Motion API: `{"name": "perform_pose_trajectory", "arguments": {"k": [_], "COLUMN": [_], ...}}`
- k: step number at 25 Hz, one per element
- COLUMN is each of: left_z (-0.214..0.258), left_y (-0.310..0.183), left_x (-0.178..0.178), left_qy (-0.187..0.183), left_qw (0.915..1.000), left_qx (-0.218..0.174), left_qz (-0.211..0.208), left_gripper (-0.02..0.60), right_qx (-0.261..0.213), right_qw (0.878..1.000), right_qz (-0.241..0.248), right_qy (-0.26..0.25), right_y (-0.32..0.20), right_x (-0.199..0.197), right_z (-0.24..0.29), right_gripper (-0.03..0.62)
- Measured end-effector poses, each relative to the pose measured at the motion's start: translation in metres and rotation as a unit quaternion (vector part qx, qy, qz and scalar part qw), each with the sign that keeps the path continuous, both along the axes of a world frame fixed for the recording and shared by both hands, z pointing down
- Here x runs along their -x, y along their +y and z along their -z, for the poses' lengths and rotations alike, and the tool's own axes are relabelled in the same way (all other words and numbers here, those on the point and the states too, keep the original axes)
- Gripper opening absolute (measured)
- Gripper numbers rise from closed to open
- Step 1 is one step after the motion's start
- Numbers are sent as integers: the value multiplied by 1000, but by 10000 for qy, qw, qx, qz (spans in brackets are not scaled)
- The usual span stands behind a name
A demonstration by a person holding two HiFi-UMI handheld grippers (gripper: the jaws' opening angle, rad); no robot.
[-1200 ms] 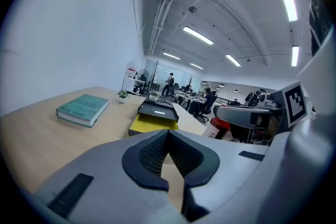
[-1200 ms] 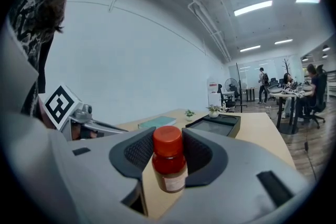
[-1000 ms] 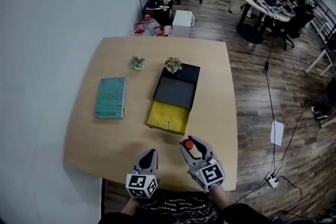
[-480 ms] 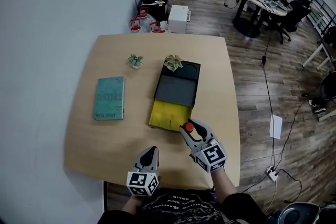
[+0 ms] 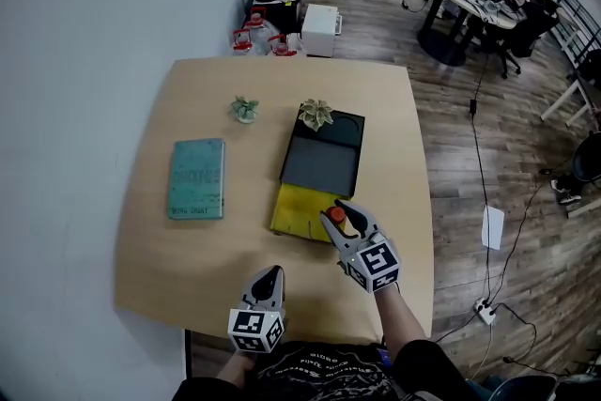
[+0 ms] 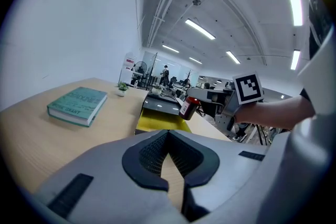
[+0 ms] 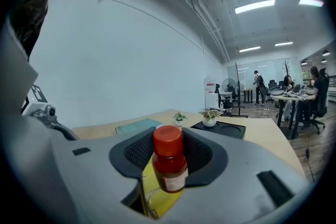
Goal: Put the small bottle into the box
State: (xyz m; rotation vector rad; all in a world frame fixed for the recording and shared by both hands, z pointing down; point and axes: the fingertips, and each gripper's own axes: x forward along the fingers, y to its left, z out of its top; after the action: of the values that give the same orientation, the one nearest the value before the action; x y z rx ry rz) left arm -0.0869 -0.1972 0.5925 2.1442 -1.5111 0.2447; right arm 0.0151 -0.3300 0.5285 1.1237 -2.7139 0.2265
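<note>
One teal book lay near the left edge of the table, with a small potted plant beyond it toward the far edge. At the near edge, left of the middle, the left gripper hung just above the wood. Its jaws were closed tip to tip with nothing between them. Right of the book, near the table's middle, stood the box. Its yellow inside was open at the near end, and a dark lid covered the far part. A second potted plant sat on the box's far end. Furthest right, the right gripper was clamped on the small bottle. Its pads pressed both sides of the bottle just under the red cap. The bottle was upright, held above the near right corner of the box's yellow opening.
</note>
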Motion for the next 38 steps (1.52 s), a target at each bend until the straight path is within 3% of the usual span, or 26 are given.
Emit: {"name": "perform_pose_trajectory", "arguments": {"k": [22,29,38], "left_z": [-32,-41,-43], "left_y": [-25,-33,-33], "left_x": [-3,-7,-5], "left_qy": [59,275,387], "left_qw": [9987,9974,9966], "left_qx": [442,633,661], "left_qz": [-240,-223,-300], "left_gripper": [3,3,3], "right_qx": [482,810,833], "right_qw": [9978,9943,9921], "right_qz": [161,91,107], "right_qy": [433,687,933], "right_y": [-52,-57,-60], "right_x": [17,9,5], "right_z": [-71,-92,-102], "right_gripper": [160,161,163]}}
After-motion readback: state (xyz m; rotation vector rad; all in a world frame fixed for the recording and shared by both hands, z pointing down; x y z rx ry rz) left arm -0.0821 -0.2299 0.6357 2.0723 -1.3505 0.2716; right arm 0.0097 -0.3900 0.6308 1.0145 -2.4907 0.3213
